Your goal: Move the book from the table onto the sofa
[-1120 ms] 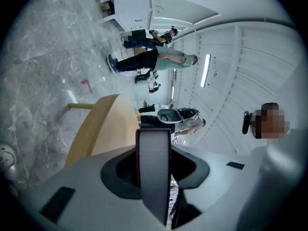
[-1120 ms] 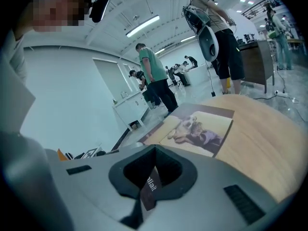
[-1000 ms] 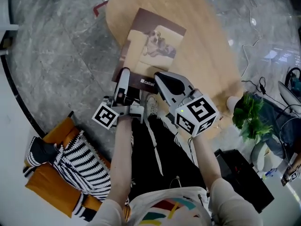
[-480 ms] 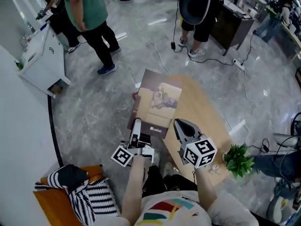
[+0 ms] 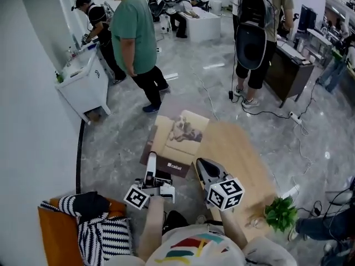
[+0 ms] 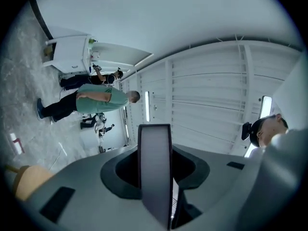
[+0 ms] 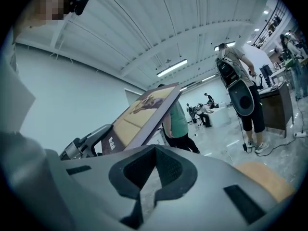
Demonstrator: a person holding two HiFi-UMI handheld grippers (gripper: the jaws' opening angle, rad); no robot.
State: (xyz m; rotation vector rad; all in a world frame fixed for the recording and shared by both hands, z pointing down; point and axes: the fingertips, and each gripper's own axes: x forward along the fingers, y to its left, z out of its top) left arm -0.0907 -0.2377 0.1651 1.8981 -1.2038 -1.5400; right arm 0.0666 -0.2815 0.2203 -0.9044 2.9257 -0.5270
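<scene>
The book [image 5: 178,137], brown with a dog on a pale sofa on its cover, hangs in the air above the near end of the wooden table [image 5: 241,154]. My left gripper [image 5: 150,169] is shut on its near left corner. In the left gripper view the book [image 6: 155,172] shows edge-on between the jaws. My right gripper [image 5: 201,165] is just right of the book's near edge, jaws together, with nothing in them. From the right gripper view the tilted book [image 7: 142,112] and the left gripper [image 7: 83,144] appear to the left.
An orange sofa [image 5: 49,238] with a striped cushion [image 5: 102,234] lies at the lower left. A potted plant [image 5: 280,214] stands by the table's near right corner. A person in green [image 5: 133,37], a person with a backpack [image 5: 255,32] and a white cabinet [image 5: 83,87] stand beyond.
Both grippers have risen, and the book has come up off the table with the left one. The head view has tilted up to take in the room.
</scene>
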